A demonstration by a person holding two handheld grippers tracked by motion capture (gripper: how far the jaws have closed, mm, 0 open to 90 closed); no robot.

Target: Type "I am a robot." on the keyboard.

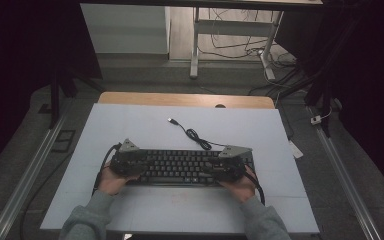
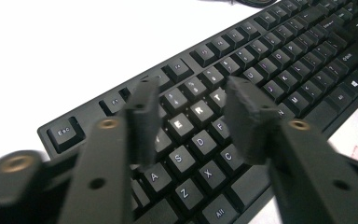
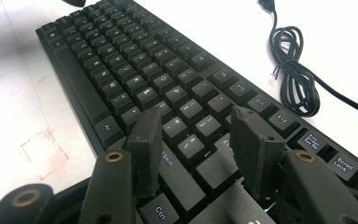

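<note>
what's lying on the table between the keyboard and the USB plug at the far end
The keyboard's own black cable, bunched in a loose coil, runs to the USB plug; the high view shows it.

Left gripper (image 1: 139, 163) fingers (image 2: 142, 116) parted, right gripper (image 1: 215, 165) fingers (image 3: 251, 140) parted, both held low, forearms converging

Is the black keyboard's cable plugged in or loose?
Loose. The black keyboard's thin black cable lies partly coiled on the white table, its USB plug free.

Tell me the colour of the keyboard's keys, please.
The keyboard has black keys with white letters, clearest in the left gripper view.
</note>
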